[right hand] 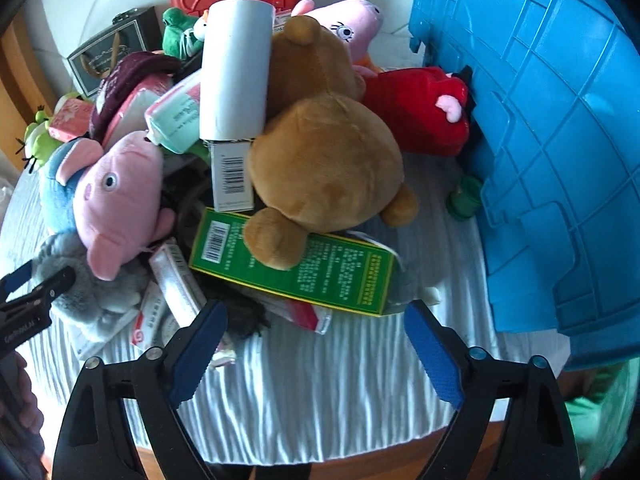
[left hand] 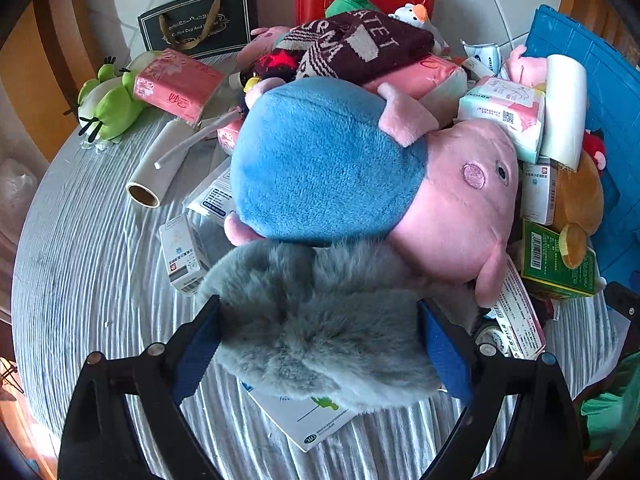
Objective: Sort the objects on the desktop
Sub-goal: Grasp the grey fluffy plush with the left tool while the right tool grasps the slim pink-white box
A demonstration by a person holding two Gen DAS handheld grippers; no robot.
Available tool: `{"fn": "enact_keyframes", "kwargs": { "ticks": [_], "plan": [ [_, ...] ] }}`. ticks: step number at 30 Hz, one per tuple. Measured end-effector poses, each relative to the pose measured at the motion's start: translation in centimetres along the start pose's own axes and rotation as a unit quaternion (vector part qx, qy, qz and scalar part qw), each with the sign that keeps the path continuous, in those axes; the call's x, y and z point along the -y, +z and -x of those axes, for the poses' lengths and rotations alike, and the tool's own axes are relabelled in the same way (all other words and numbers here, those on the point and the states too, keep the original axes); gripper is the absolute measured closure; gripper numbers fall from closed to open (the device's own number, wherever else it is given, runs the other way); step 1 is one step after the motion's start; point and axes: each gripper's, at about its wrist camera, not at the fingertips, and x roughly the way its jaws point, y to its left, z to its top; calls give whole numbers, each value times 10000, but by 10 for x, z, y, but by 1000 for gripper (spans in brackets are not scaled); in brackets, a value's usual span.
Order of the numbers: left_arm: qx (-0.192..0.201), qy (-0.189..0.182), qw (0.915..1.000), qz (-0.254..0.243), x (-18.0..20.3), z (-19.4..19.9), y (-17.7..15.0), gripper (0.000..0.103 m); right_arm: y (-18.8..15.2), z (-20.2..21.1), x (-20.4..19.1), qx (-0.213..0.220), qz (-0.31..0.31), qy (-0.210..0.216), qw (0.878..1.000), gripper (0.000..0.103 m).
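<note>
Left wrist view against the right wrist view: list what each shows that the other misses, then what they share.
Only the left wrist view shows the left gripper astride the grey furry toy and the cardboard-core roll. Only the right wrist view shows the right gripper open over bare cloth, and the small green jar. Both show the blue-bodied pig plush, brown bear, green box and blue crate.

A striped grey cloth (left hand: 80, 264) covers the round wooden table (right hand: 500, 436).
</note>
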Motion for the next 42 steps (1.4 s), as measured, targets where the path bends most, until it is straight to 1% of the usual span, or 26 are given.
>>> {"fn": "enact_keyframes", "kwargs": {
  "ticks": [9,12,14,16,17,18,19,22,26,30,33,37,39,40,41,42],
  "plan": [
    [-263,537,9982,-22,8,-24,1,8,1,9,2,614,153,-176,9978,13],
    [-429,515,9977,121,4,-33,-4,8,3,5,2,746,194,-171,9969,13],
    [-553,463,9971,260,0,-40,-11,8,6,0,3,771,188,-42,9968,13],
    [-620,380,9967,363,-3,-44,-16,28,11,-11,9,723,136,113,9972,13],
    [-574,346,9969,407,-4,-42,-18,30,13,-16,12,684,100,156,9975,13],
    [-531,369,9970,414,-4,-40,-18,37,16,-22,16,637,40,229,9977,13],
    [-513,402,9971,394,-4,-37,-18,42,19,-27,21,588,-26,315,9978,13],
    [-375,447,9974,413,-8,-25,-15,48,30,-36,34,489,-202,570,9970,13],
    [-85,592,9969,504,-16,-5,-6,51,44,-39,42,445,-295,734,9959,13],
    [246,802,9954,457,-19,15,0,51,49,-32,41,490,-282,763,9955,13],
    [487,876,9940,447,-26,30,4,51,46,-24,29,515,-69,946,9942,13],
    [584,902,9930,498,-44,42,-2,51,29,-21,-10,279,449,1274,9904,15],
    [548,963,9928,463,-53,44,-8,51,21,-23,-28,166,634,1340,9888,20],
    [516,1000,9927,433,-58,43,-10,51,15,-25,-40,95,729,1351,9881,25],
    [489,1017,9928,409,-65,40,-12,51,10,-27,-48,38,806,1334,9878,29],
    [466,1004,9931,386,-68,39,-16,51,6,-30,-55,-23,878,1275,9879,31]
  ]
}}
